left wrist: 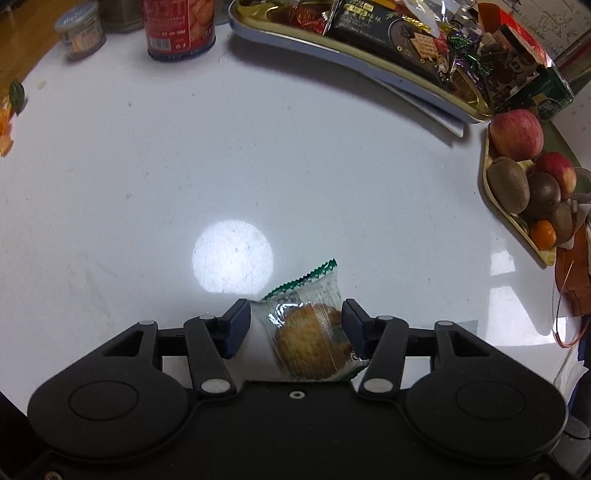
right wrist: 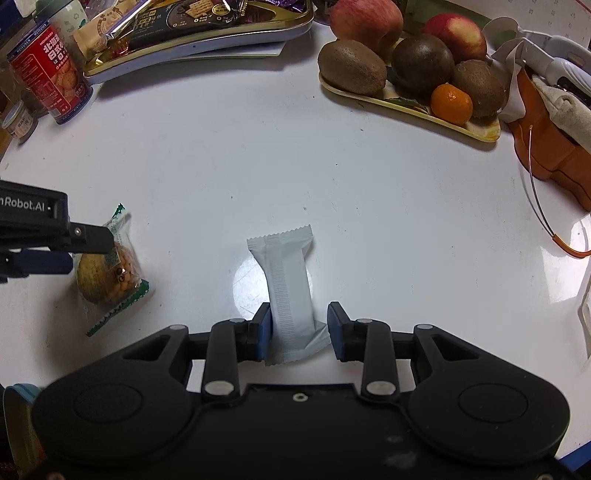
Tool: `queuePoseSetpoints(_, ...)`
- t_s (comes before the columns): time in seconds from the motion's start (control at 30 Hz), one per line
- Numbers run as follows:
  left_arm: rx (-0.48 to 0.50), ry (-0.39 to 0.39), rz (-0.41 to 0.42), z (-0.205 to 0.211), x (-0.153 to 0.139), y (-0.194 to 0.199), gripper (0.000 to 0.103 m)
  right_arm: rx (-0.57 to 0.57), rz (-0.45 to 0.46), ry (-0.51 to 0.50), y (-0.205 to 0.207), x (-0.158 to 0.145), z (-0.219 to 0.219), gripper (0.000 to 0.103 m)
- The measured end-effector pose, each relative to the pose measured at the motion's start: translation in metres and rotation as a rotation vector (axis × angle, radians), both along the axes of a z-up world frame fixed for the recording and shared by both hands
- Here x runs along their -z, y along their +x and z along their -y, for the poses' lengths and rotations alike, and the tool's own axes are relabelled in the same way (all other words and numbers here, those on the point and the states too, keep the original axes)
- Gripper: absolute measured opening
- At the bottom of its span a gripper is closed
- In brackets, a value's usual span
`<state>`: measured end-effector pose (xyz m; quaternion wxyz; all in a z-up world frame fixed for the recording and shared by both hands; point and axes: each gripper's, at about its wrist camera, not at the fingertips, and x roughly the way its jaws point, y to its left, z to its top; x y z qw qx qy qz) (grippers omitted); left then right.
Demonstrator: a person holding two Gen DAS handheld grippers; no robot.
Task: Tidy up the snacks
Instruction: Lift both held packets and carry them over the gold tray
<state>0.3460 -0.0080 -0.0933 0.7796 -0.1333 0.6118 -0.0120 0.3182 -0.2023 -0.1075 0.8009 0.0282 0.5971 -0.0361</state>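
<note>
A clear green-edged packet with a round cake [left wrist: 314,332] lies on the white table between the fingers of my left gripper [left wrist: 295,326]; the right pad touches it, the left pad stands apart, so the jaws are open around it. The packet also shows in the right wrist view [right wrist: 110,269] with the left gripper over it. A white wrapped bar [right wrist: 290,288] lies between the fingers of my right gripper [right wrist: 299,332], which is open with a gap on the right side. The snack tin tray [left wrist: 369,59] full of packets sits at the far side, and it also shows in the right wrist view [right wrist: 207,40].
A fruit tray [right wrist: 476,129] with apples, kiwis and a tangerine stands at the far right. A red biscuit can [right wrist: 51,81] and a small jar [left wrist: 79,31] stand at the far left. An orange object [right wrist: 554,147] with a wire lies at the right edge.
</note>
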Motion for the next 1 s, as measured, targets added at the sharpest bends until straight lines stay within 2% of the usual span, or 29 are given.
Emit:
queuePoseSetpoints(0.2,-0.018,-0.040,-0.028,0.009,0.007,-0.001,0.061,-0.009,0.016,-0.021,0.002,0.001,-0.001,0.035)
queuePoseSetpoints(0.3,-0.021,-0.005,-0.057,0.015,0.015,-0.001,0.061,-0.025,0.029,-0.037,0.003,0.002,-0.004,0.036)
queuePoseSetpoints(0.37,-0.014,0.032,-0.040,0.020,0.015,-0.003,0.064,-0.035,0.036,-0.046,0.003,0.002,-0.006,0.036)
queuePoseSetpoints(0.47,0.039,0.090,-0.029,0.032,0.015,-0.002,0.064,-0.049,0.052,-0.059,0.002,0.003,-0.011,0.035)
queuePoseSetpoints(0.5,0.062,0.104,-0.027,0.035,0.016,-0.002,0.063,-0.052,0.054,-0.063,0.002,0.003,-0.012,0.032)
queuePoseSetpoints(0.53,0.079,0.113,-0.024,0.038,0.015,-0.002,0.061,-0.056,0.055,-0.055,0.002,0.003,-0.013,0.023)
queuePoseSetpoints(0.57,0.099,0.117,-0.019,0.039,0.014,-0.002,0.058,-0.059,0.055,-0.052,0.000,0.002,-0.014,0.023)
queuePoseSetpoints(0.67,0.144,0.067,-0.046,0.039,0.014,0.001,0.056,-0.059,0.046,-0.065,-0.003,0.001,-0.018,0.022)
queuePoseSetpoints(0.8,0.197,0.058,-0.055,0.037,0.011,0.003,0.056,-0.018,0.013,-0.008,-0.005,-0.001,-0.013,0.022)
queuePoseSetpoints(1.0,0.269,0.142,0.012,0.037,-0.002,0.004,0.056,0.103,-0.042,0.137,-0.002,-0.003,0.006,0.022)
